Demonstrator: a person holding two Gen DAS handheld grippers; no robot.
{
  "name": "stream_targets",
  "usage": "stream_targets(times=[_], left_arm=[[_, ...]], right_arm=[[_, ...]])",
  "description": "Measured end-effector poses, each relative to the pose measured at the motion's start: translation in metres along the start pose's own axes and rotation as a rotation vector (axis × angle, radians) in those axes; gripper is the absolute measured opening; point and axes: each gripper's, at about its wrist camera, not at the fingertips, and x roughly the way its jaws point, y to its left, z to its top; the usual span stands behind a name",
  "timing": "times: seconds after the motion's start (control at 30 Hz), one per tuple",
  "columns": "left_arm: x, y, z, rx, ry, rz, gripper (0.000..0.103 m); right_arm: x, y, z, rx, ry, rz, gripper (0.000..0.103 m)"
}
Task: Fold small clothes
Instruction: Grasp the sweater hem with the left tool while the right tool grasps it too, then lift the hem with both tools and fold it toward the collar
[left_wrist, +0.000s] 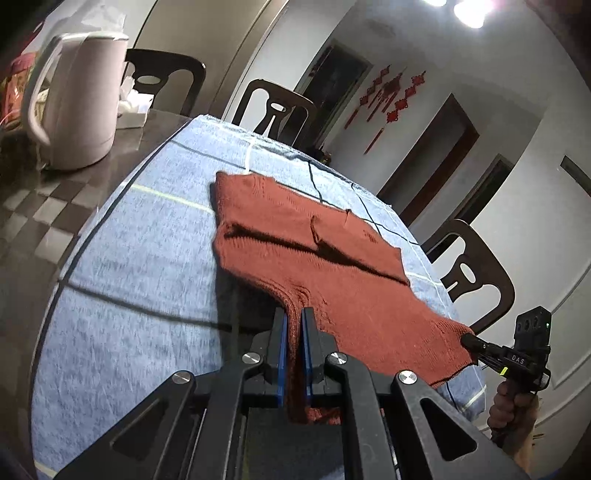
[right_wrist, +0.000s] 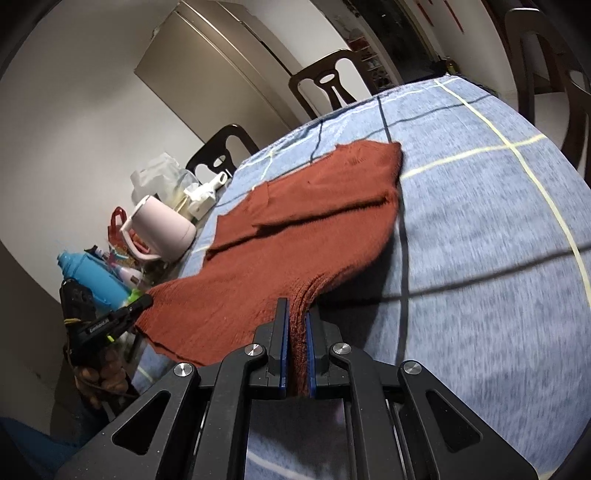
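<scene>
I had the left tool (left_wrist: 293, 325) and right tool (right_wrist: 296, 317) each clamped on a near corner of the rust knit garment (left_wrist: 314, 251). Its sleeves were already folded in; the lengthwise fold remained. It lay on the bench's blue checked cloth (left_wrist: 140, 258), a pink kettle (left_wrist: 77, 99) and dark chairs (left_wrist: 275, 110) beyond.
</scene>
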Motion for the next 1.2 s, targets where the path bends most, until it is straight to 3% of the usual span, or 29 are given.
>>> stream_targets(times=[0.33,0.53,0.77,0.83,0.97,1.03,1.2], left_arm=[[0.036,-0.019,0.077,0.083,-0.014,0.026,0.009],[0.083,-0.011,0.123,0.095,0.001,0.111,0.009],[0.158,0.025,0.127,0.028,0.130,0.179,0.009],[0.166,0.033,0.126,0.000,0.145,0.173,0.010],[0.163,0.036,0.135,0.000,0.108,0.158,0.017],[0.156,0.040,0.142,-0.005,0.067,0.164,0.026],[0.140,0.048,0.146,0.042,0.028,0.214,0.030]], right_arm=[[0.037,0.006,0.091,-0.076,0.010,-0.003,0.007],[0.086,-0.016,0.141,-0.025,0.053,-0.052,0.008],[0.147,-0.067,0.152,0.136,0.147,-0.077,0.010],[0.146,-0.072,0.154,0.165,0.124,-0.052,0.019],[0.134,-0.070,0.159,0.133,0.063,-0.024,0.035],[0.128,-0.069,0.162,0.116,0.029,-0.015,0.043],[0.113,-0.063,0.165,0.008,-0.015,-0.060,0.043]])
